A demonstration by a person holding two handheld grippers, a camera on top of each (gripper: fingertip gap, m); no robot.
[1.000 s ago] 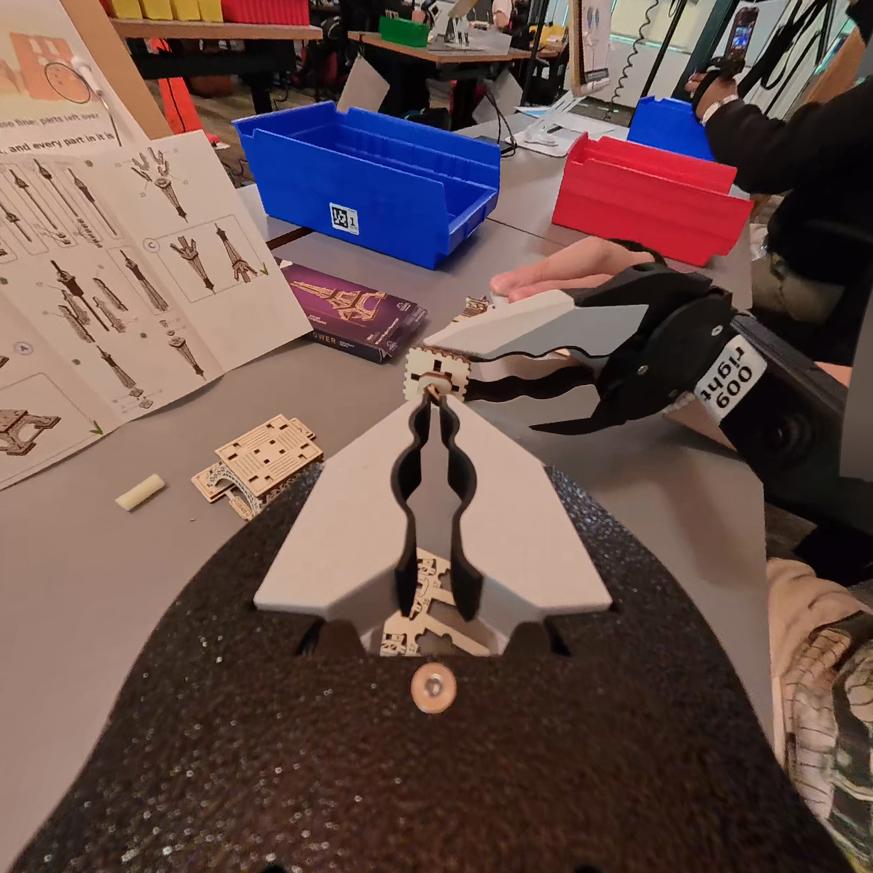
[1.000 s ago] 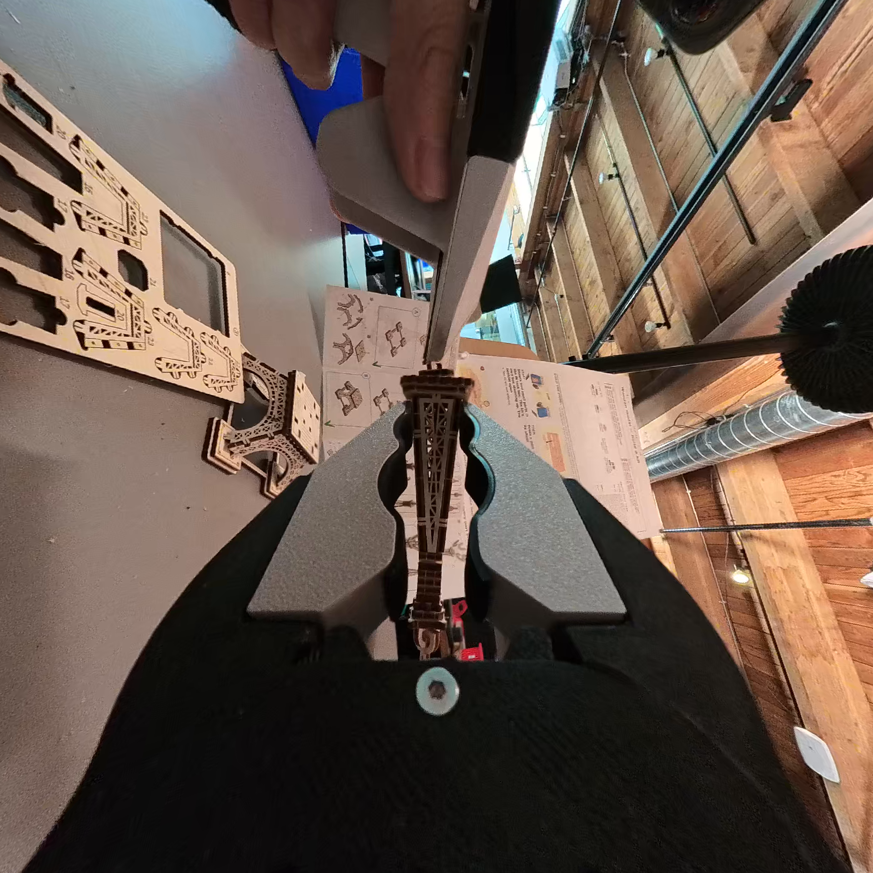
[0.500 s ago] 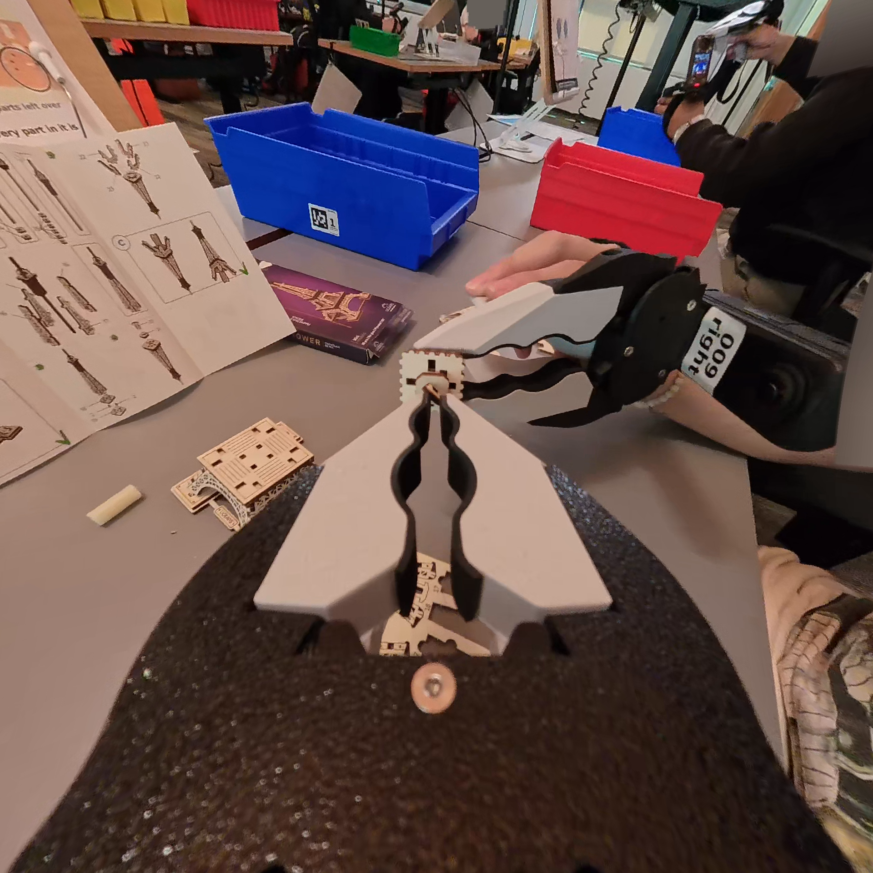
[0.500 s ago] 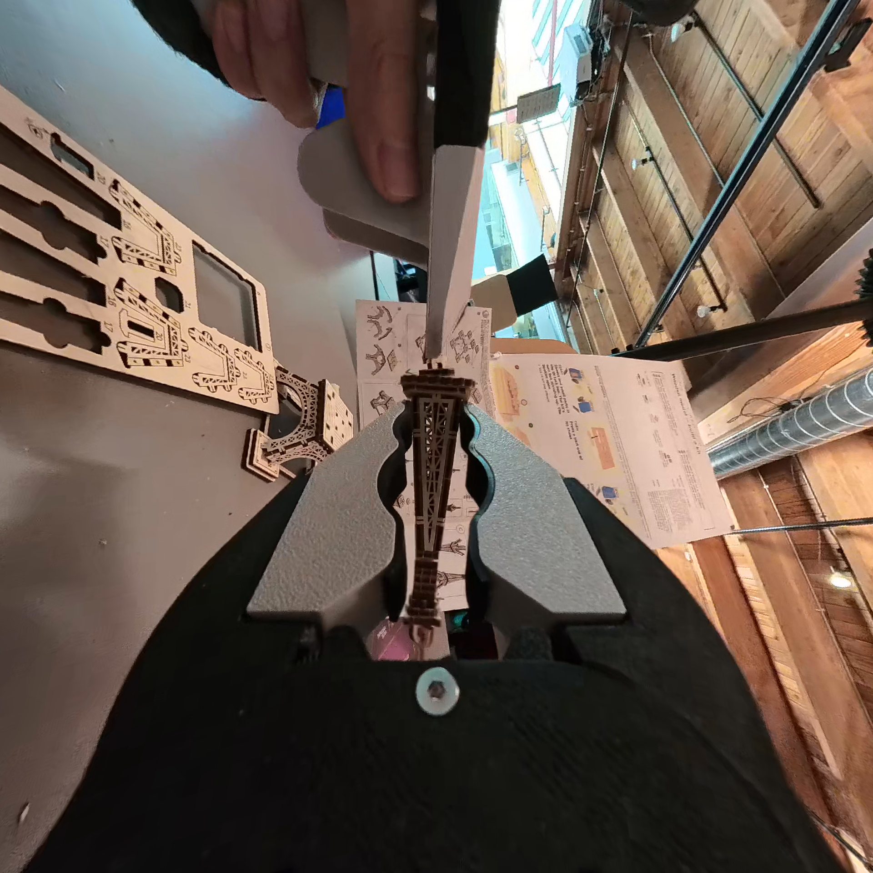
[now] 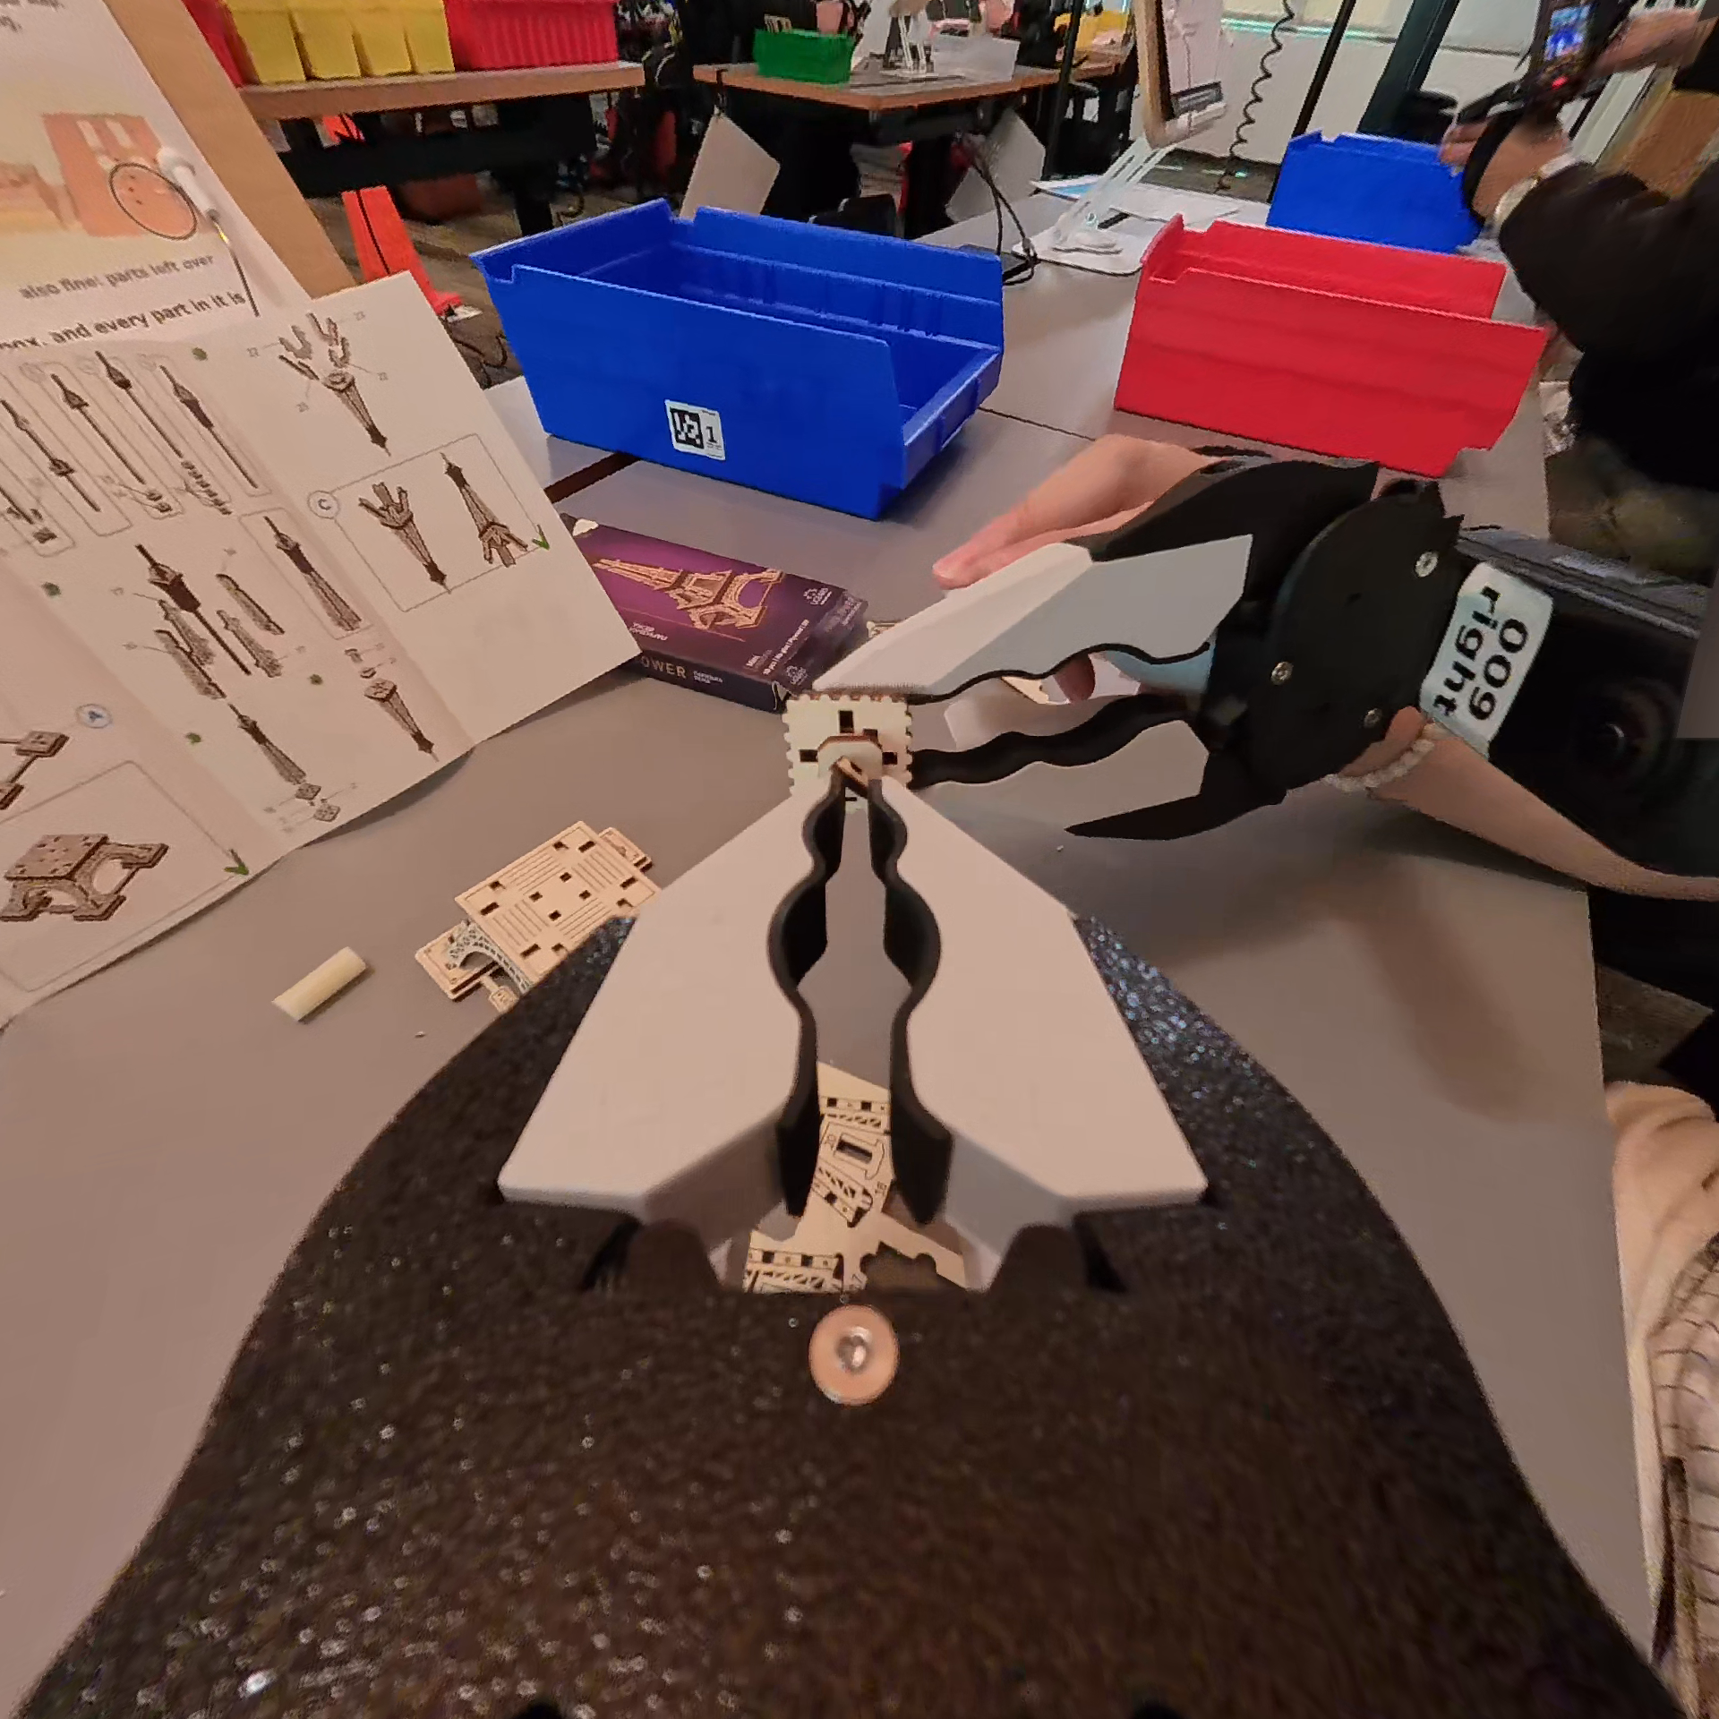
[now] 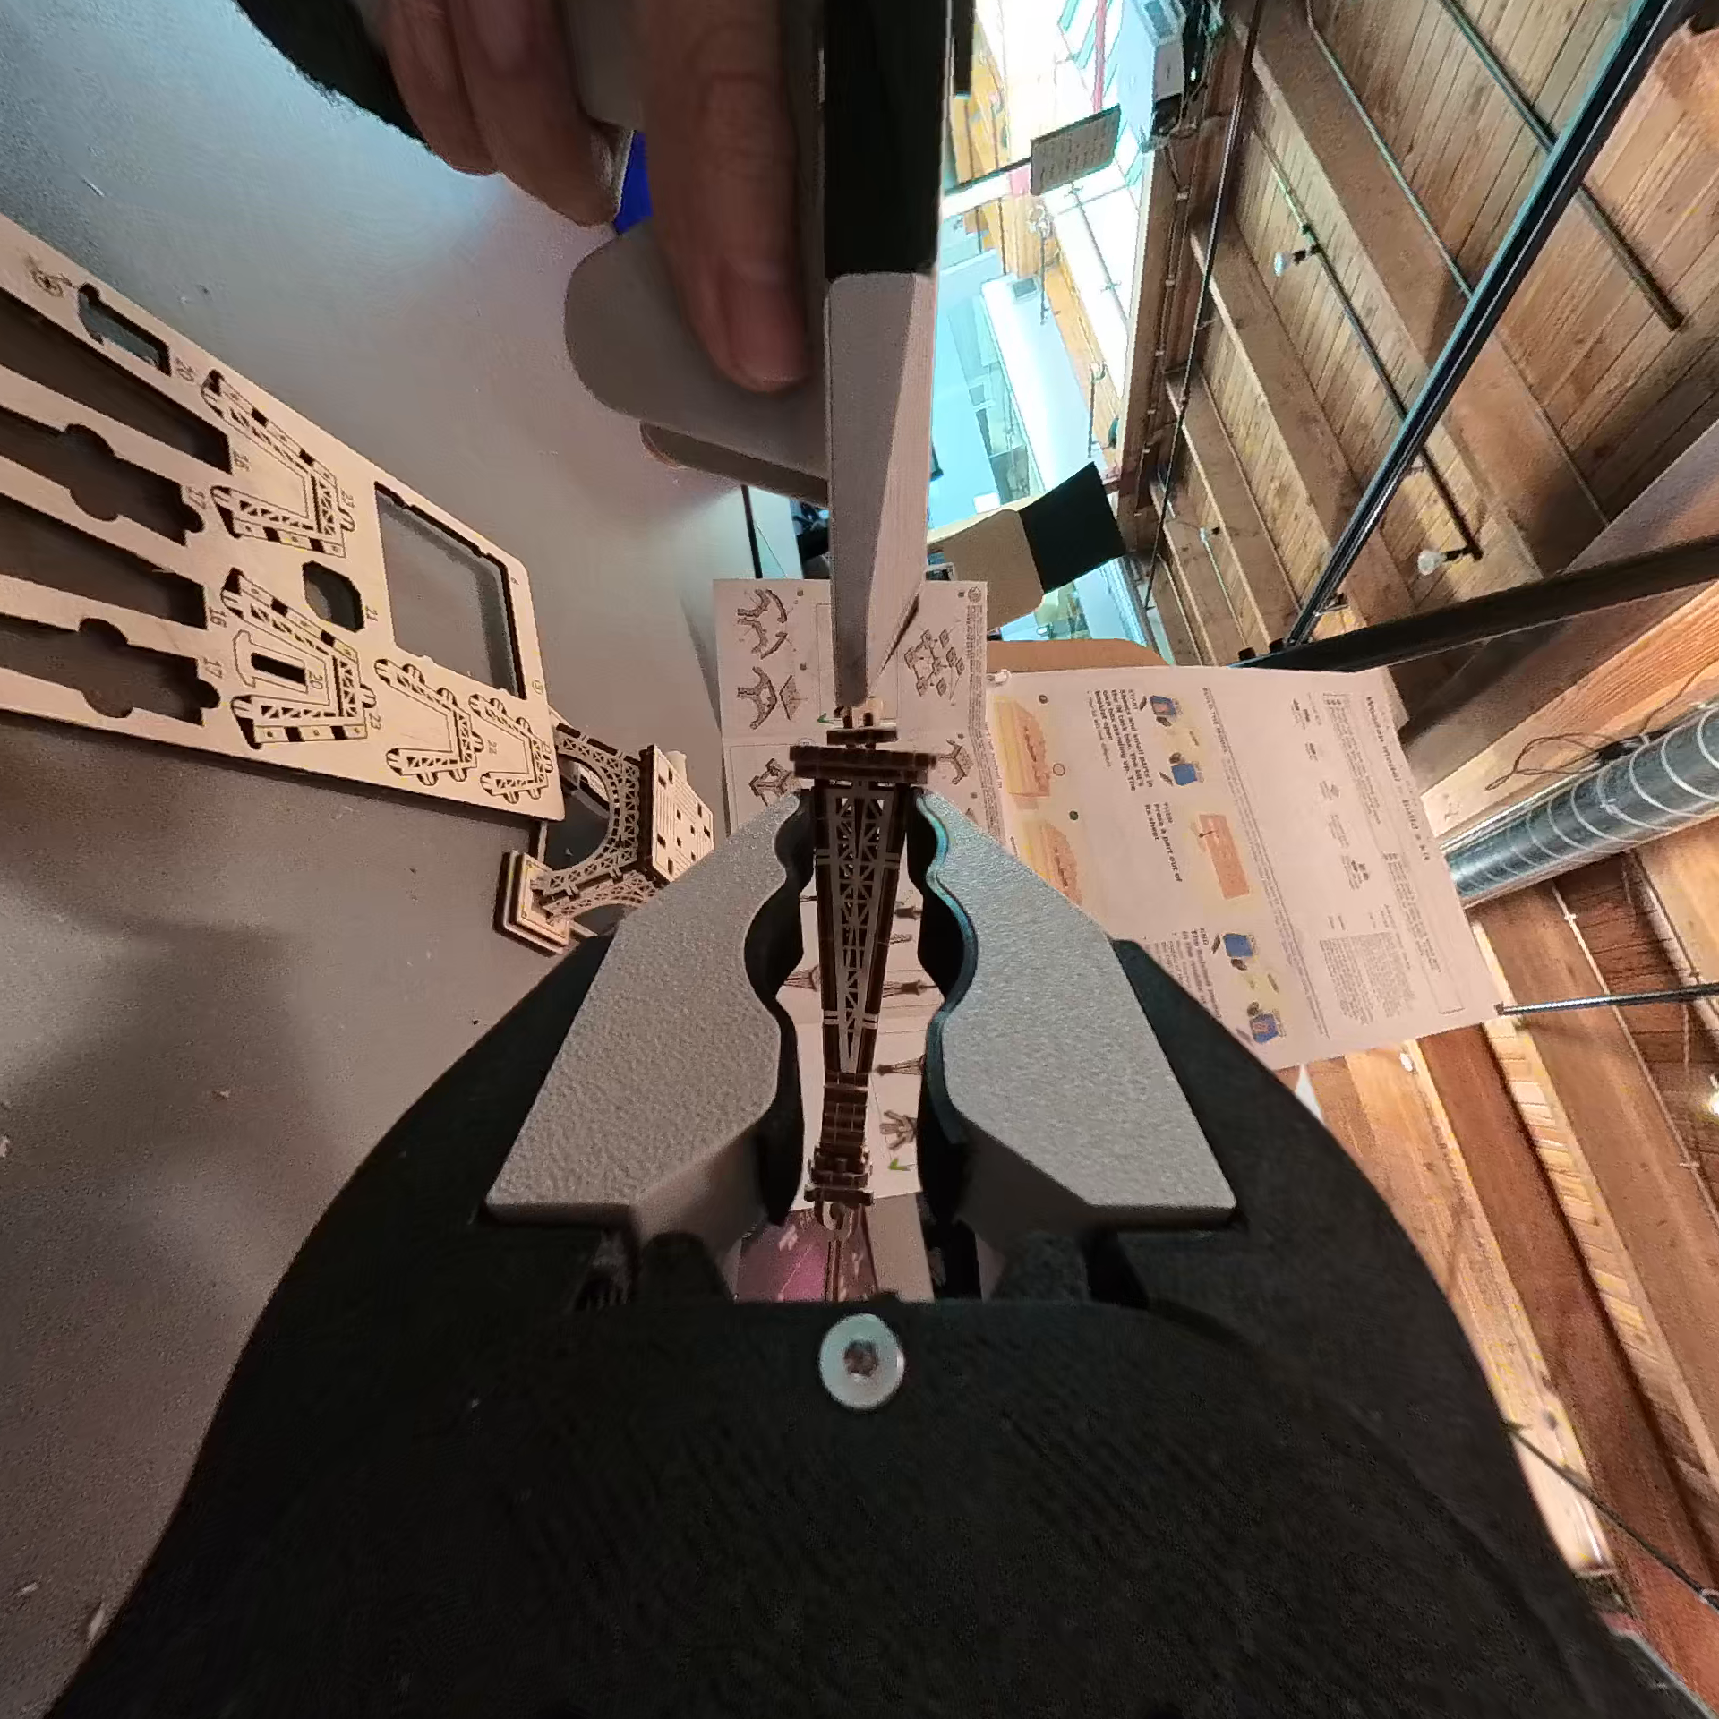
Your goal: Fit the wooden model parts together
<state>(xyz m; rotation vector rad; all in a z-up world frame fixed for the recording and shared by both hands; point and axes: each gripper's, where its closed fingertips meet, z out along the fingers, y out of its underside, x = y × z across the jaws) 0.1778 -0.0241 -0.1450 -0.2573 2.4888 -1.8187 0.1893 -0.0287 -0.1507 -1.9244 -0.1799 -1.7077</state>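
Two grippers meet: right gripper [image 6: 858, 800] jaws clamp tower spire [image 6: 852, 939]; left gripper [image 5: 854, 786] jaws pinch small tab [image 5: 848, 752]; labels unquoted.

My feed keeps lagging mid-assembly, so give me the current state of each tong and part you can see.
Left tongs: shut on small wooden piece.
Right tongs: shut on tower spire, square end toward the left tongs.
Tower base: on the table, untouched.
Parts sheet: flat on the table, several cutouts empty.
Blue bin: looks empty.
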